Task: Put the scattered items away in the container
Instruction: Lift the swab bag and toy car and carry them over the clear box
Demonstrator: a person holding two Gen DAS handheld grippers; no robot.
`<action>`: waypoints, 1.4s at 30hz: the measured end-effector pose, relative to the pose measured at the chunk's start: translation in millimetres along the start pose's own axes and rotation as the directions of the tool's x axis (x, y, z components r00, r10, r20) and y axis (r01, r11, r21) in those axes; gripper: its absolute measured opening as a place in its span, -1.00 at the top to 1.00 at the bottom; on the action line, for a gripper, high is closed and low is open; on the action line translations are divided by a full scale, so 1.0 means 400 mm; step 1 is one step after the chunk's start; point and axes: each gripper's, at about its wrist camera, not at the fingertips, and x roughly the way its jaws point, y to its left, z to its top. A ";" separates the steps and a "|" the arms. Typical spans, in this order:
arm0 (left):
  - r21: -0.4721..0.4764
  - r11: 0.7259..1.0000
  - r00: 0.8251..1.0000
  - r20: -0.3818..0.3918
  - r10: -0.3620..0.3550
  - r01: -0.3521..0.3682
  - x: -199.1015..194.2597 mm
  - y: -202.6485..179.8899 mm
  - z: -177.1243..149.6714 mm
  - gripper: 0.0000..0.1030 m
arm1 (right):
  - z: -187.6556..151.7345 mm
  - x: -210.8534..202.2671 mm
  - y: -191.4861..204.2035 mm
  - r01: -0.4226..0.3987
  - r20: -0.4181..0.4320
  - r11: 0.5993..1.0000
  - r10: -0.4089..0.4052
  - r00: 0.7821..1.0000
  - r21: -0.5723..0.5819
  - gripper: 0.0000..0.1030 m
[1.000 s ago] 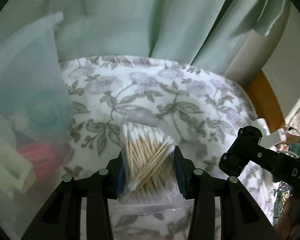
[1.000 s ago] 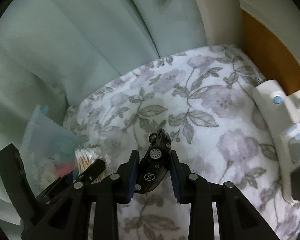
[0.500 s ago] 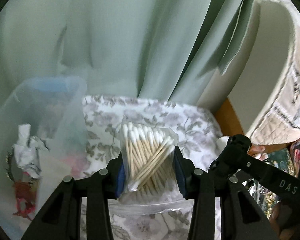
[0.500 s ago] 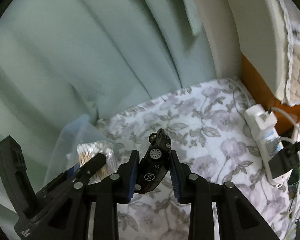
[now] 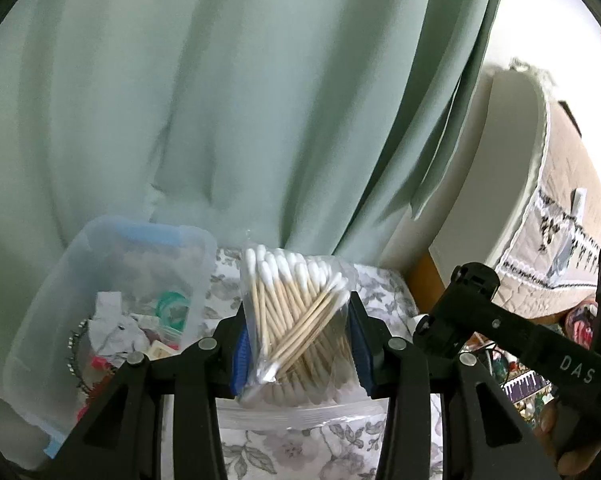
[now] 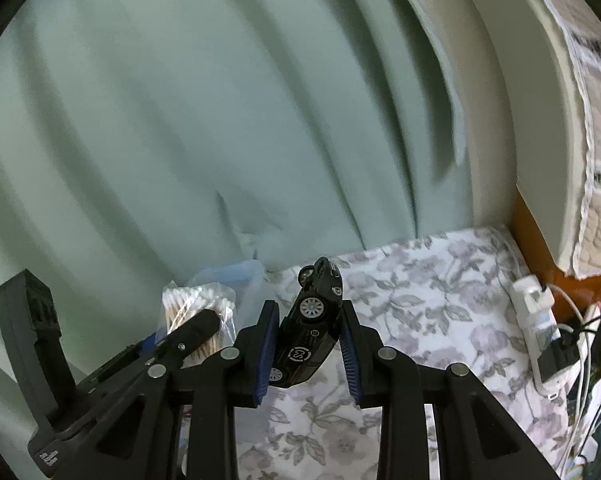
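My left gripper [image 5: 298, 344] is shut on a clear zip bag of cotton swabs [image 5: 296, 320] and holds it in the air above the floral cloth. The clear plastic container [image 5: 60, 280] stands to its lower left, holding crumpled paper, a green ring and red bits. My right gripper [image 6: 309, 350] is shut on a black toy car [image 6: 312, 328], nose up, above the cloth. In the right wrist view the swab bag [image 6: 196, 308] and the left gripper show at lower left, with the container's rim [image 6: 236, 274] behind them.
A pale green curtain [image 5: 220, 100] hangs behind the table. The floral tablecloth [image 6: 420, 280] covers the surface. A white power strip with plugs and cables [image 6: 540, 328] lies at the right edge. A white chair with a quilted cover [image 5: 540, 200] stands at the right.
Both grippers have risen and tilted up with their loads. The table has dropped lower in both views and more curtain shows. The container's inside has come into the left view.
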 end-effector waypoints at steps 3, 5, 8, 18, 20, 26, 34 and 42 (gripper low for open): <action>-0.006 1.000 0.999 0.033 0.007 -0.006 -0.039 0.012 0.010 0.15 | 0.009 -0.021 0.040 -0.018 0.020 0.999 0.019 1.000 -0.029 0.37; -0.013 1.000 0.999 0.052 0.012 -0.012 -0.064 0.025 0.015 0.15 | 0.013 -0.032 0.066 -0.030 0.031 0.998 0.032 0.999 -0.047 0.37; -0.025 1.000 0.997 0.072 0.020 -0.019 -0.097 0.046 0.020 0.15 | 0.013 -0.039 0.102 -0.049 0.037 0.996 0.052 0.998 -0.074 0.37; -0.083 0.995 0.991 0.113 0.066 -0.057 -0.160 0.132 0.019 0.15 | 0.008 -0.031 0.209 -0.103 0.025 0.983 0.108 0.994 -0.151 0.37; -0.098 0.993 0.990 0.117 0.078 -0.067 -0.168 0.152 0.017 0.15 | 0.006 -0.023 0.229 -0.113 0.017 0.980 0.118 0.993 -0.165 0.37; -0.149 0.984 0.985 0.121 0.121 -0.103 -0.181 0.220 0.010 0.14 | -0.004 0.011 0.291 -0.146 -0.016 0.967 0.146 0.989 -0.210 0.37; -0.218 0.966 0.980 0.108 0.165 -0.138 -0.186 0.310 -0.003 0.14 | -0.033 0.079 0.366 -0.181 -0.080 0.947 0.165 0.983 -0.265 0.37; -0.270 0.951 0.981 0.077 0.178 -0.151 -0.143 0.377 -0.015 0.14 | -0.053 0.141 0.421 -0.191 -0.135 0.935 0.157 0.978 -0.299 0.37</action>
